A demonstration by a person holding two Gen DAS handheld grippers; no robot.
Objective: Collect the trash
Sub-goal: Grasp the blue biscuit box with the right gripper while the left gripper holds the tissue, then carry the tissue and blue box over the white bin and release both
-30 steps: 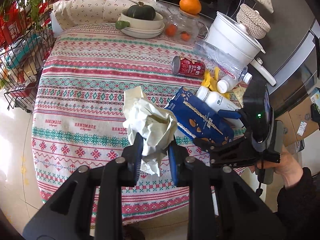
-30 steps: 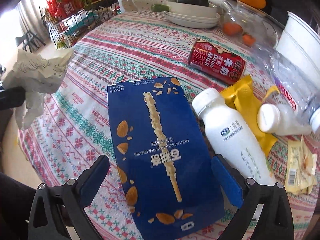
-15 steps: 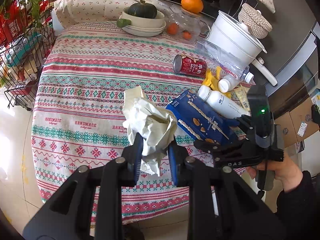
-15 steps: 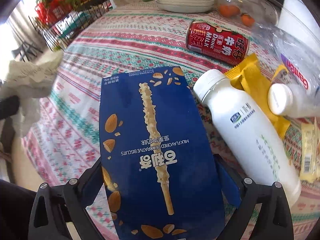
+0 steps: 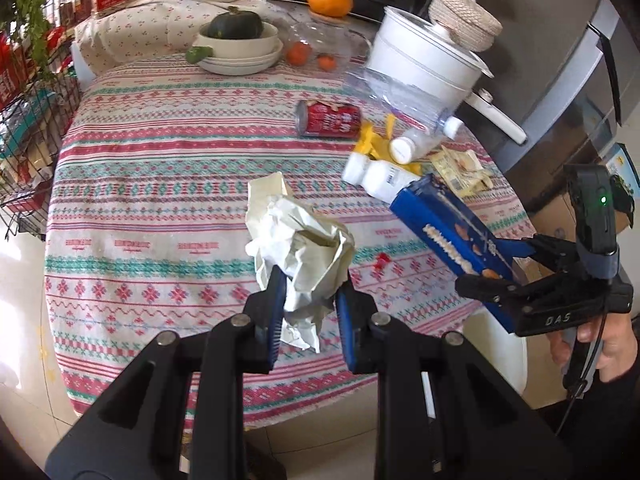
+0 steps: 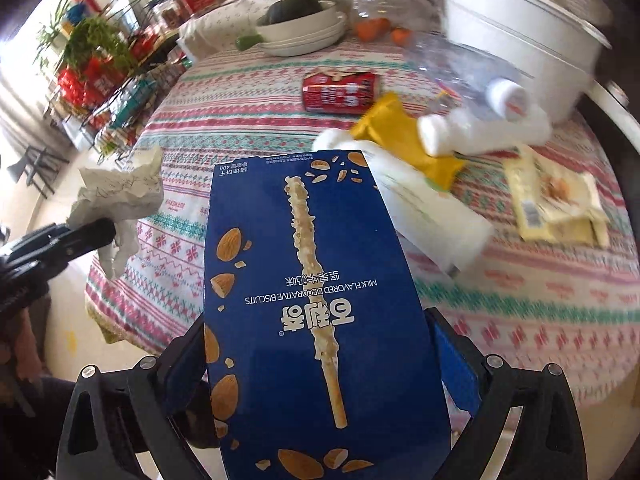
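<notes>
My left gripper is shut on a crumpled ball of white paper and holds it above the table's near edge. My right gripper is shut on a blue biscuit box and holds it lifted off the table; the box also shows in the left wrist view. On the patterned tablecloth lie a red can, a yellow wrapper, white bottles, a clear plastic bottle and pale flat wrappers.
A white pot stands at the table's far right. A bowl with a green squash, a glass jar with oranges and a wire rack on the left surround the table. A cardboard box sits on the floor at right.
My right gripper closed on the blue box and lifted it off the table, toward the table's edge. My left gripper still holds the paper ball, slightly pulled back.
</notes>
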